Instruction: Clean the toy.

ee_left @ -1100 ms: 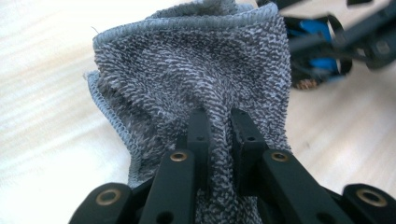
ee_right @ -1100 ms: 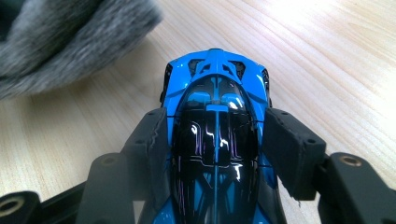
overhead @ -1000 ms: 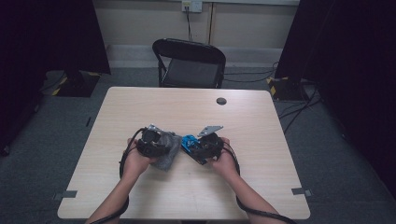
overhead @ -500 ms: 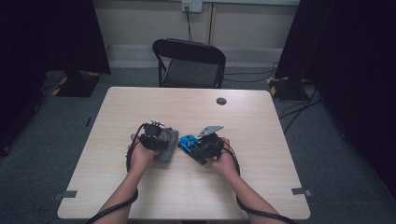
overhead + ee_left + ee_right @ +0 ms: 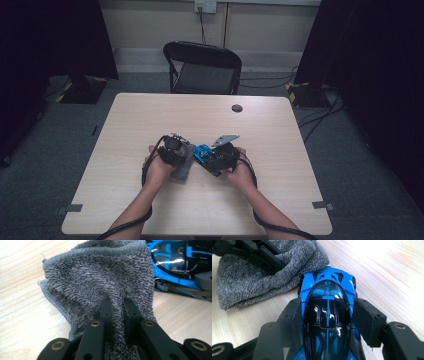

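Left tongs (image 5: 117,315) pinch grey cloth (image 5: 100,277); right tongs (image 5: 328,315) clamp blue car (image 5: 328,305).

Black folding chair (image 5: 202,67) behind the wooden table (image 5: 150,120) (small dark disc (image 5: 237,108) near its far edge)

the high view looks forward and down on the desk (image 5: 150,115) from above your side, well back. each claw view rides low, close along its own jaws. your left claw (image 5: 117,310) camera faces the grey cloth (image 5: 100,277); your right claw (image 5: 328,312) camera faces the blue toy car (image 5: 328,290). both share cloth, car and the desk beyond the jaws.
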The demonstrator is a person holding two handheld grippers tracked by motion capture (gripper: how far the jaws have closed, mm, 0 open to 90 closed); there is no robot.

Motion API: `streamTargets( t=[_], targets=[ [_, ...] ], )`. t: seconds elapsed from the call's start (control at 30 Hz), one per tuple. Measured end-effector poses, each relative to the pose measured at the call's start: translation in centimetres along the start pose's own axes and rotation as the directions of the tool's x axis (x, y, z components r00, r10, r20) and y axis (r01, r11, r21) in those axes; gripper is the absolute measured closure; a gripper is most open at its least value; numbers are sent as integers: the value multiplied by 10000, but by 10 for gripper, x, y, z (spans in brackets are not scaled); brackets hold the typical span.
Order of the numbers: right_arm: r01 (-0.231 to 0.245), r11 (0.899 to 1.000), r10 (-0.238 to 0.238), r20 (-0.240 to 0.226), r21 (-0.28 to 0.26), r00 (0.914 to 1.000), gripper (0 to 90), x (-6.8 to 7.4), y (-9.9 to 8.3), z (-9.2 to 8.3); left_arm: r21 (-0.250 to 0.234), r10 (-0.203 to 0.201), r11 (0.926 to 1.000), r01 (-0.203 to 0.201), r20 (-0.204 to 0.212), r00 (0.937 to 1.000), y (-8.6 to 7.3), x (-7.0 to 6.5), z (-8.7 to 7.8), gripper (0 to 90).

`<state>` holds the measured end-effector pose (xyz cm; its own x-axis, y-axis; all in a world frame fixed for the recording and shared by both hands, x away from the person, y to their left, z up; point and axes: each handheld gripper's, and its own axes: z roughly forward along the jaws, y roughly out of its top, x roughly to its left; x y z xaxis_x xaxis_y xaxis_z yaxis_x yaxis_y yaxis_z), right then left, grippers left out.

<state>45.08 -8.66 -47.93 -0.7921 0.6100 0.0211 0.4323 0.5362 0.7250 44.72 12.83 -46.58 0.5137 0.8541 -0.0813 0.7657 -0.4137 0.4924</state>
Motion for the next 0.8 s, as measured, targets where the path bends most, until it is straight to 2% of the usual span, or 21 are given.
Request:
streamTargets(
  t=[0.2,0.33,0.4,0.47,0.5,0.53,0.6,0.63,0.7,0.73,0.77,0.8],
  targets=[
    [7,10000,-7,8,18,10000,417,0,0,0,183,145,9997,-145,-12,9999,0,-2,-3,803],
    [2,10000,-2,10,14,10000,417,0,0,0,65,-112,9999,113,-120,9999,-2,7,-4,789],
    [0,10000,0,6,3,10000,417,0,0,0,-2,-218,9998,218,-92,9997,-3,7,-4,745],
    [-5,10000,5,4,-13,10000,416,0,0,0,-417,48,9991,-52,-96,9999,-5,8,-7,668],
    [-4,10000,4,5,-15,10000,416,0,0,0,-417,48,9991,-52,-96,9999,-5,8,-7,618],
    [-7,10000,7,1,-18,10000,417,0,0,0,-1026,-1,9947,-5,-61,10000,-4,9,-11,578],
    [-6,10000,6,6,-22,10000,417,0,0,0,-1633,74,9865,-93,-122,9999,-2,10,-14,537],
    [-7,10000,7,13,-27,10000,416,0,0,0,-1849,-26,9828,-1,-144,9999,0,10,-13,517],
    [-7,10000,7,21,-24,10000,416,0,0,0,-2008,-71,9796,52,-83,9999,3,11,-9,475],
    [-9,10000,9,26,-29,10000,416,0,0,0,-2018,-27,9794,-21,-232,9997,3,10,-5,470],
    [-9,10000,9,26,-29,10000,416,0,0,0,-2018,-27,9794,-21,-232,9997,3,10,-5,452],
    [-14,10000,15,26,-46,10000,416,0,-1,0,-1852,-145,9827,98,-238,9996,3,10,4,444]
  ],
)
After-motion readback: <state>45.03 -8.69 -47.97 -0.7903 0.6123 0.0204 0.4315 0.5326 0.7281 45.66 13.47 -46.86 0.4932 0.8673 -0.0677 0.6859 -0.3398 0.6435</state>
